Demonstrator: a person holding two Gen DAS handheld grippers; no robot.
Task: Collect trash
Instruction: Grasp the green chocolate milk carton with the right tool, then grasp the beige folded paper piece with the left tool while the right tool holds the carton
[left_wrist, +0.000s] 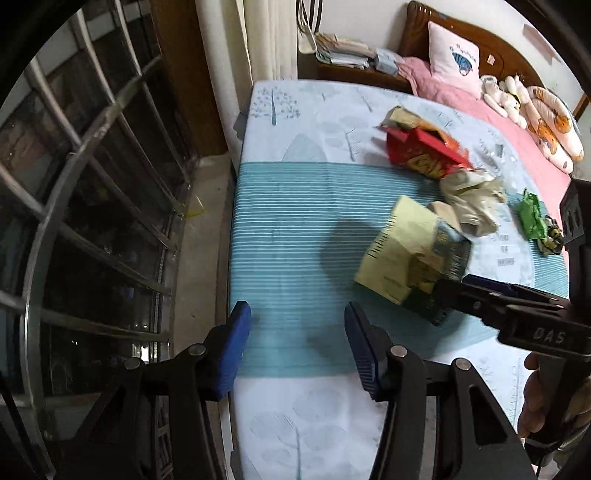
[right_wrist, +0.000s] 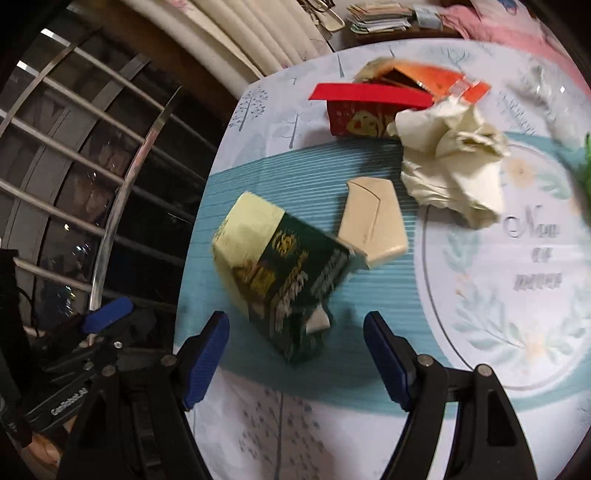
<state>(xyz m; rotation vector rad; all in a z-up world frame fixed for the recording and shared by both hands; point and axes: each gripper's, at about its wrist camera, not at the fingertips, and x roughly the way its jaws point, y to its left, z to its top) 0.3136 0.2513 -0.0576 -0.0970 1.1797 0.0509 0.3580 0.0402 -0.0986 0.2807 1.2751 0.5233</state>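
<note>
On the bed (left_wrist: 295, 229) lies a scatter of trash. A green and yellow box (left_wrist: 413, 254) (right_wrist: 280, 273) lies tilted on the striped sheet. Its near end sits between the fingers of my open right gripper (right_wrist: 295, 358) (left_wrist: 458, 291), and the pads do not press on it. Behind it are a small beige carton (right_wrist: 373, 225), crumpled cream paper (right_wrist: 450, 166) (left_wrist: 472, 199) and a red box (right_wrist: 365, 107) (left_wrist: 421, 151). A green wrapper (left_wrist: 532, 218) lies further right. My left gripper (left_wrist: 301, 350) (right_wrist: 107, 314) hangs open over bare sheet, left of the box, holding nothing.
A barred window (left_wrist: 92, 184) and a narrow strip of floor (left_wrist: 199, 258) run along the bed's left edge. Pillows and plush toys (left_wrist: 517, 96) lie at the headboard, beside a nightstand (left_wrist: 347, 48) stacked with papers. A person's hand (left_wrist: 532, 398) holds the right gripper.
</note>
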